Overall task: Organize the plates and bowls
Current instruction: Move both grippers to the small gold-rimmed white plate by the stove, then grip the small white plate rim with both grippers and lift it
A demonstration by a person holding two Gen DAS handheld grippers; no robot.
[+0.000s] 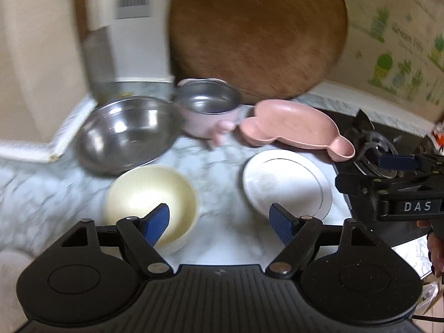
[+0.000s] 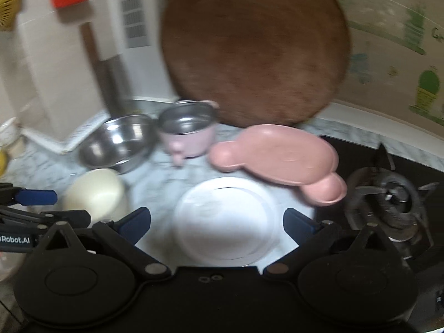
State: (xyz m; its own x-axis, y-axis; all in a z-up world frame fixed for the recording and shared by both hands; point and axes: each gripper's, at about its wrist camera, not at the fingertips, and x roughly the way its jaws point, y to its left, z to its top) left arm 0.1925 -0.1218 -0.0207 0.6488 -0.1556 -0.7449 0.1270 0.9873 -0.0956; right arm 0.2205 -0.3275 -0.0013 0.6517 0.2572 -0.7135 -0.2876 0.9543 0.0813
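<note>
On the marble counter lie a cream bowl, a white plate, a pink bear-shaped plate, a steel-lined pink cup and a steel bowl. My left gripper hovers open over bare counter between the cream bowl and the white plate, with nothing between its fingers. My right gripper stands wide open above the white plate and does not touch it. Behind that plate is the pink plate; to its left is the cream bowl.
A big round wooden board leans on the wall behind the dishes. A black gas stove with a burner borders the counter on the right. A cleaver stands at the back left. A blue finger of my right gripper shows over the stove.
</note>
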